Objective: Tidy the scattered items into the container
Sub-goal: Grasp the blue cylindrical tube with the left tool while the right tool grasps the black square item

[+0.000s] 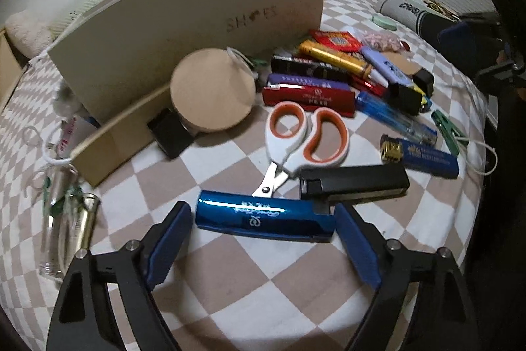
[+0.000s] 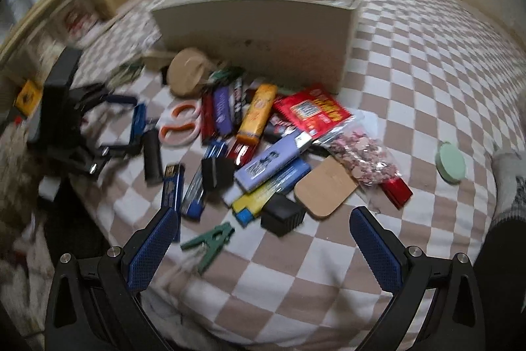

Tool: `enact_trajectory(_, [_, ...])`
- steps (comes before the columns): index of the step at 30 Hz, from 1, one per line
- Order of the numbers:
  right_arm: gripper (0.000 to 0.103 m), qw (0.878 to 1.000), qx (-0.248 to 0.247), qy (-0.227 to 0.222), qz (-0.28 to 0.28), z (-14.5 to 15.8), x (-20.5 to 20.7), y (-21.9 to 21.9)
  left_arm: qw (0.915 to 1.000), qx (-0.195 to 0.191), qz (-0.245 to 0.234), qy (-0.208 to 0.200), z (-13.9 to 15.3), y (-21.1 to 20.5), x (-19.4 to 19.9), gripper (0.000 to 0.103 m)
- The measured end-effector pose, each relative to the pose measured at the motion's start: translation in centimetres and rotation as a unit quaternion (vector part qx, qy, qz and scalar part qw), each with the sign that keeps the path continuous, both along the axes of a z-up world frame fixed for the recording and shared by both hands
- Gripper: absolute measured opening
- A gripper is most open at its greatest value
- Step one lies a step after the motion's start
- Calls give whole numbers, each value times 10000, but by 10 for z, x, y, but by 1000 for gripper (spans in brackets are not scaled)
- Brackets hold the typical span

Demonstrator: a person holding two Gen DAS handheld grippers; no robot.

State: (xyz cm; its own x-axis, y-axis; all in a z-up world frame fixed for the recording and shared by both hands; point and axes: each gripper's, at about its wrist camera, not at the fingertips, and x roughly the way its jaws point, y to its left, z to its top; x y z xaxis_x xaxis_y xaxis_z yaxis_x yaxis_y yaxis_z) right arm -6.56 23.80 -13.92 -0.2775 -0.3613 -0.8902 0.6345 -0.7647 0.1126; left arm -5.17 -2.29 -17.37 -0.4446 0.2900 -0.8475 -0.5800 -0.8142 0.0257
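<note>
Two views, left wrist first. My left gripper points down at the checked bedspread, jaws apart, with a shiny blue lighter lying crosswise between the pads. The pads sit just at its two ends; I can't tell if they touch, and it rests on the cloth. Just beyond it lies a black lighter, and orange-white scissors have their blade tip touching the blue one's far side. Further back is a heap of lighters, with a red one nearest and a gold one behind. A round tan lid leans by the beige box, marked SHOES, which stands at the far side of the bedspread. A dark-blue lighter and a green clip lie toward the right edge. A glass bottle lies at the left edge.

Right wrist view, blurred. My right gripper hangs over the bedspread with its jaws wide and nothing between the pads. Just ahead are the green clip, a black cube and a tan card. The heap spreads beyond: lilac lighter, red packet, bag of pink bits. The box stands behind the heap, open-topped, with some stuff inside. The left gripper shows at the left edge. A green disc sits alone toward the right edge.
</note>
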Motion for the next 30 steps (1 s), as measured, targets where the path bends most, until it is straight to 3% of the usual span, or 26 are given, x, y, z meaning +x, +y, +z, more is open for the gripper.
enact_trajectory(6, [101,9946,360,-61,967,-11,-2,-13,9999,123,84,52,-1,2,0,83])
enact_trajectory(7, [88,9939,386,-86,1033,-13,-4,-14,9998,123,115,83,-2,2,1,83])
enact_trajectory(9, [72,9939,463,-207,982,-23,-12,-12,9995,167,237,125,-2,1,3,83])
enact_trajectory(17, [54,9957,463,-283,750,-38,-19,-3,9933,395,1051,282,-4,0,16,83])
enact_trajectory(21, [38,9957,562,-117,725,-40,-17,-6,9881,443,1436,333,-3,3,22,83])
enact_trajectory(30, [37,9971,442,-71,610,-41,-10,-4,9811,606,1809,331,1,5,29,83])
